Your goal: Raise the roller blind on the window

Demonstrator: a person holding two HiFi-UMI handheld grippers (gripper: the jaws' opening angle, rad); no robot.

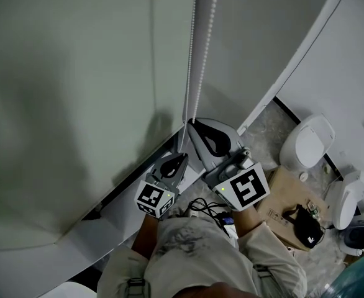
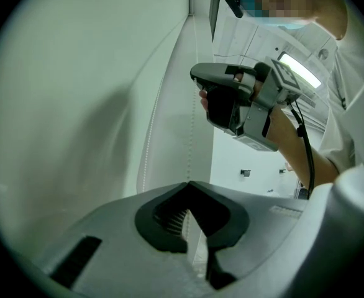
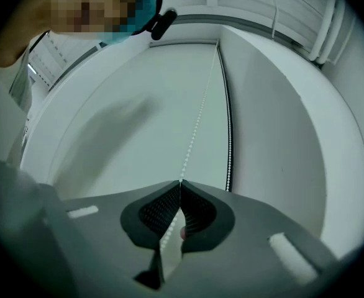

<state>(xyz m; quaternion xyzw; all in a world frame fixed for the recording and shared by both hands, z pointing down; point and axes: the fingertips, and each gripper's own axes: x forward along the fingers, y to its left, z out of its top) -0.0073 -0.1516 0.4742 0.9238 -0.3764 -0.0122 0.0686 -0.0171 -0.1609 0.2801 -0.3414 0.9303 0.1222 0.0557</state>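
The grey-white roller blind [image 1: 76, 104] fills the left of the head view. Its white bead chain [image 1: 197, 54] hangs down in two strands to my grippers. My right gripper [image 1: 191, 121] is the upper one and is shut on a strand; in its own view the jaws [image 3: 180, 182] meet around the bead chain [image 3: 197, 126]. Just below it, my left gripper [image 1: 183, 156] is also shut on the chain. In the left gripper view the tips [image 2: 188, 184] touch with the chain [image 2: 191, 148] running up from them, and the right gripper [image 2: 194, 76] shows above.
A window sill [image 1: 107, 210] runs below the blind. On the floor at the right are a white toilet [image 1: 306, 143], a cardboard box [image 1: 281, 197] with a black object [image 1: 306, 225] on it, a white appliance [image 1: 346, 197] and cables [image 1: 210, 210].
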